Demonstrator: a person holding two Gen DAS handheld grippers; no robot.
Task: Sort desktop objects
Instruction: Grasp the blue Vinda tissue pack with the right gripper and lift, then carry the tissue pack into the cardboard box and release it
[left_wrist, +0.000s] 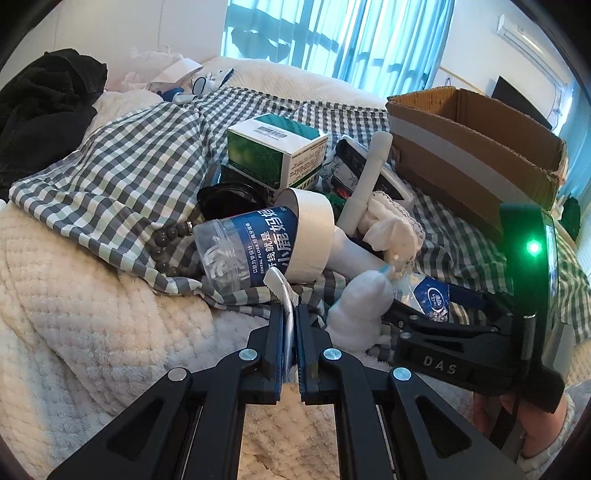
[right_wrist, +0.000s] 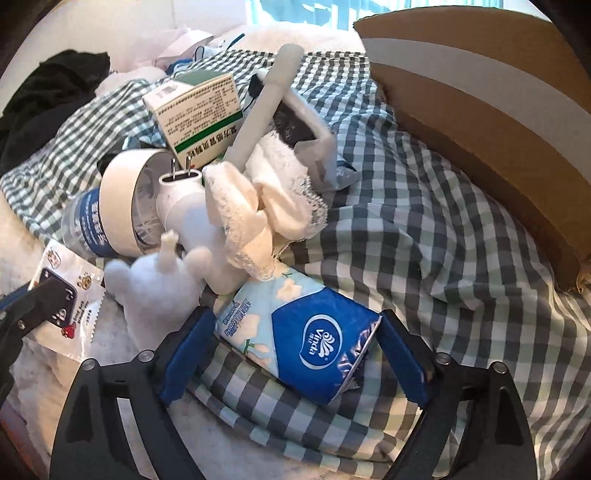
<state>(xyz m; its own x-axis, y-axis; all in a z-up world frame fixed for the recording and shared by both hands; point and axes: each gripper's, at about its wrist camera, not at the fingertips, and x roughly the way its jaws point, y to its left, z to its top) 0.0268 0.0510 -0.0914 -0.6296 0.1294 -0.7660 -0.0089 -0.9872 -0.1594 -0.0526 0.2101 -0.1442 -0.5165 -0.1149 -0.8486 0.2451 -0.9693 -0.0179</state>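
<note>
Right wrist view has the tissue pack (right_wrist: 306, 343) lying on the checked cloth (right_wrist: 424, 258) squarely between the spread blue pads of the right claw (right_wrist: 295, 354), which stands open around it without pressing, placed, I'd judge, to close on the pack and carry it to the cardboard box (right_wrist: 480, 110) close by. Its blue panel reads "Vinda"; the smaller print beside it is too blurred for me to make out. Off to the left, the left claw (left_wrist: 291, 332) is clamped shut on a thin sachet (left_wrist: 286, 306), its printed face with a small cartoon showing in the right view. Beyond the pack the pile leans together: a white plush toy (right_wrist: 147, 284), lace-trimmed socks (right_wrist: 266, 199), a white plug (right_wrist: 181, 195), a roll of white tape (left_wrist: 314, 229) pushed over a clear floss tub (left_wrist: 243, 247) marked "DENTAL FLOSS", and a green-and-white carton (left_wrist: 277, 147) with a barcode.
</note>
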